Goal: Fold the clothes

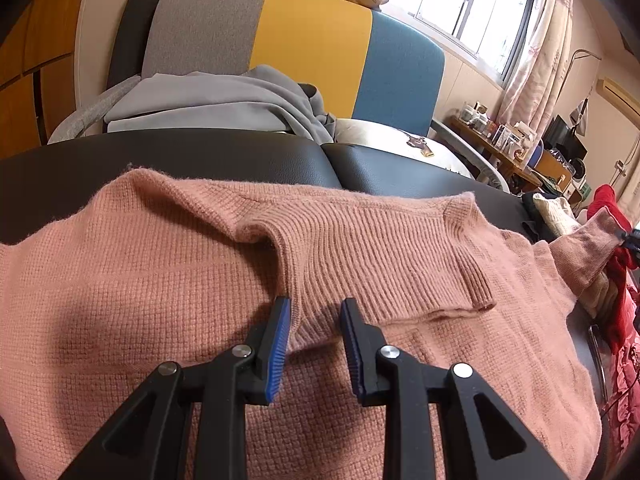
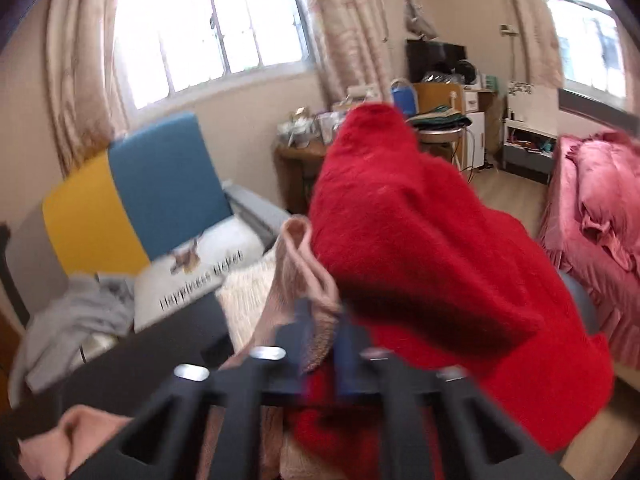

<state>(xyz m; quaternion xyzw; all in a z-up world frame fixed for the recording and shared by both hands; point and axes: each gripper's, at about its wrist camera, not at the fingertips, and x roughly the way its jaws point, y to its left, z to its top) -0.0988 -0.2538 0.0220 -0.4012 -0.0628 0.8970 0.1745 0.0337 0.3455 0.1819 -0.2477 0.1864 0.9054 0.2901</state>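
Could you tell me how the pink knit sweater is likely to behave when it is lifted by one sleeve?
The pink sweater looks soft and floppy: it lies rumpled. The sleeve pinched in the right claw bends limply, so the body would probably trail. Its coarse knit should resist slipping.

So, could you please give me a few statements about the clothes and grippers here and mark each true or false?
1. The pink sweater lies spread on a black surface. True.
2. The left gripper is shut on a grey garment. False: its jaws stand apart over the pink sweater.
3. The right gripper holds the sweater's pink sleeve cuff. True.
4. The red garment lies folded on the sofa. False: it is bunched up beside the right gripper.
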